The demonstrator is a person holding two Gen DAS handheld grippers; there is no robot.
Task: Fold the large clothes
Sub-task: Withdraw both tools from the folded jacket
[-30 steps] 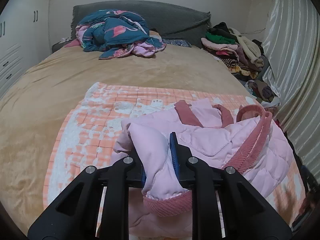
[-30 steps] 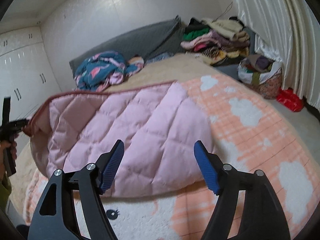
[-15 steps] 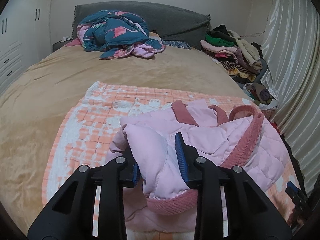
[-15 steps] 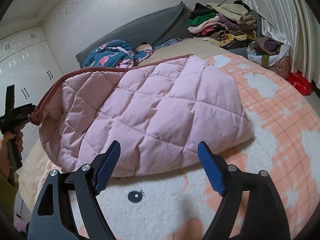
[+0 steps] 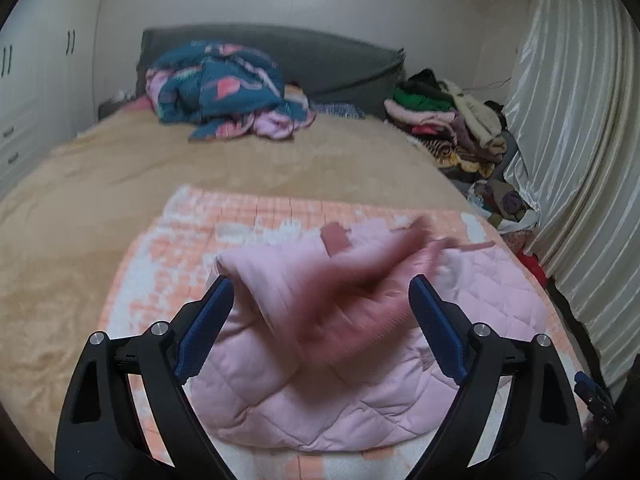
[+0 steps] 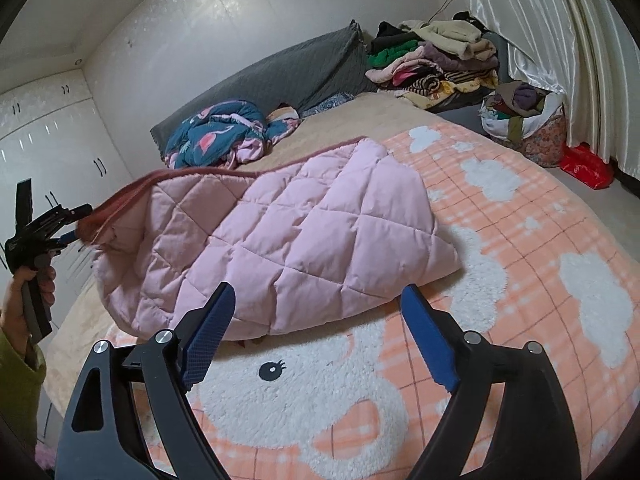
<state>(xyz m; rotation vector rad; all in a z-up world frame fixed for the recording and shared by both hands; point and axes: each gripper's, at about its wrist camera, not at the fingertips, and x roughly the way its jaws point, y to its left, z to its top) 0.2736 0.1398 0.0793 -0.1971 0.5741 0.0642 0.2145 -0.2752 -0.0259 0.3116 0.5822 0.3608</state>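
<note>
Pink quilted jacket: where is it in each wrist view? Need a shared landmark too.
Left wrist: pink quilted jacket lower centre, partly motion-blurred, between the opening tongs.
Right wrist: same jacket centre-left, on the orange checked blanket.
Shared landmark: teal flamingo bedding by the grey headboard.

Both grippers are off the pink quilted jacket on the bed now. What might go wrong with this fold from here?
1. The left gripper is opening and the sleeve's ribbed cuff shows blurred between its jaws, unpressed; it may land crooked or slide off the pink quilted jacket.
2. The puffy fold looks springy and may reopen.
3. The right gripper is also opening, nothing between its jaws; its fingertips sit close to the jacket's near edge and could drag it across the peach blanket.
</note>
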